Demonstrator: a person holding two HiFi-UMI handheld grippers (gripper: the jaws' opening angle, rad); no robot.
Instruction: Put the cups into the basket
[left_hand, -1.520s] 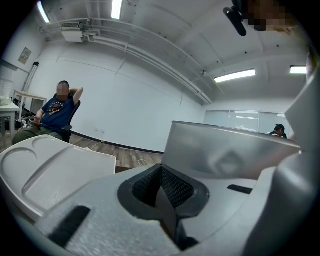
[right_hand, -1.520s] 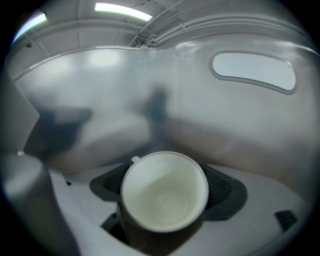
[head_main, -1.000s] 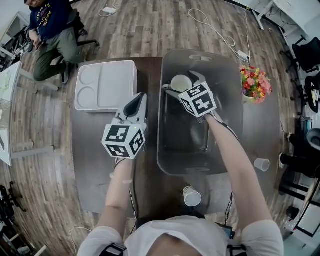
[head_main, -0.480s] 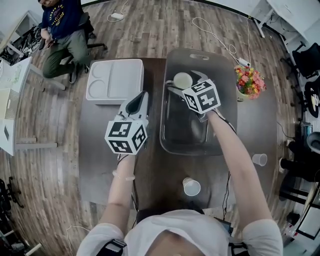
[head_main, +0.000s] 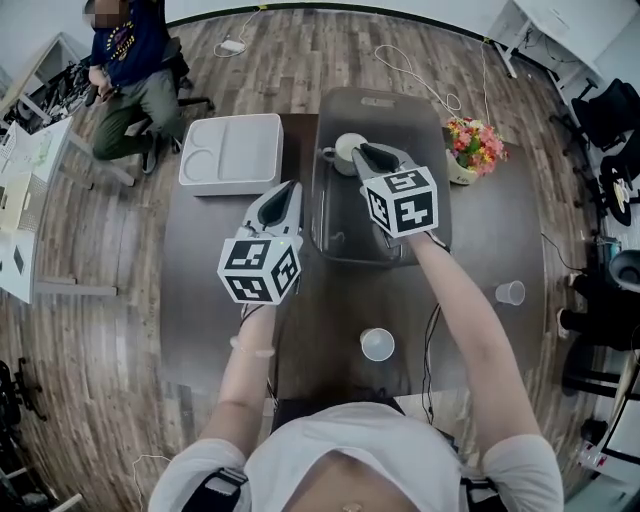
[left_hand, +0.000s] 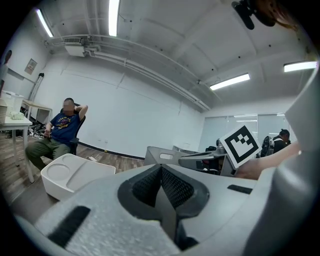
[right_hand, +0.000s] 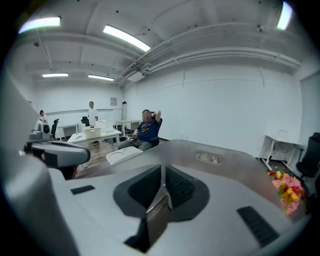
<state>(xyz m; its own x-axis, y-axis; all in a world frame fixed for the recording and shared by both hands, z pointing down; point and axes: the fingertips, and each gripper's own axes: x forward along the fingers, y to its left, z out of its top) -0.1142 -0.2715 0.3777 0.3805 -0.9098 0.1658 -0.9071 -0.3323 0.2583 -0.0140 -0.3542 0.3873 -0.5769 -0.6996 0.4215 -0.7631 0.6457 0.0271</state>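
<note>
A white cup (head_main: 350, 147) stands at the far end of the grey basket (head_main: 338, 228). Just above and to the right of it is my right gripper (head_main: 364, 151), held over the basket; its jaws have just been closing and now stand shut with nothing between them (right_hand: 162, 172). My left gripper (head_main: 292, 187) hovers over the table left of the basket, also shut and holding nothing (left_hand: 161, 167). Two more paper cups stand on the table: one (head_main: 377, 344) near the front edge and one (head_main: 510, 292) at the right.
A white compartment tray (head_main: 232, 152) lies at the table's far left. A pot of flowers (head_main: 474, 145) stands right of the basket. A person sits on a chair (head_main: 128, 70) beyond the table. Cables lie on the floor behind.
The right gripper's jaws stood open round the white cup in the basket; now they are shut and lifted off it. The cup stays in the basket. Both grippers have risen.
</note>
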